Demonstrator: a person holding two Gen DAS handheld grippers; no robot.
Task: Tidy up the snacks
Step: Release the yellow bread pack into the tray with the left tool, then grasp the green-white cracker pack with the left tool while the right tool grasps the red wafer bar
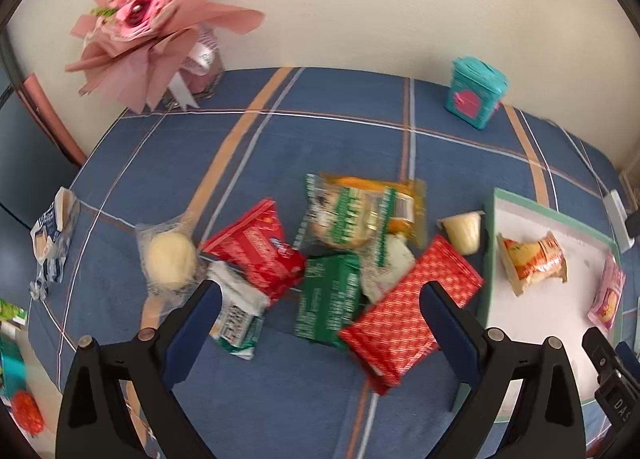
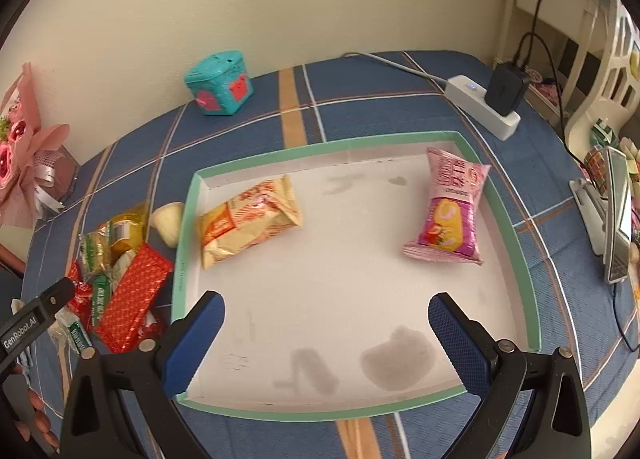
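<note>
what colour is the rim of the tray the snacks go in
Mint green, around a white inside; the tray shows best in the right wrist view.

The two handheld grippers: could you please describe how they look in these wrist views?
Both the left gripper and the right gripper have matte black angular frames with silver pivot pins, and two fingers faced with dark blue textured pads. In the right wrist view, the left unit's black body carries white "GenRobot.AI" lettering.
</note>
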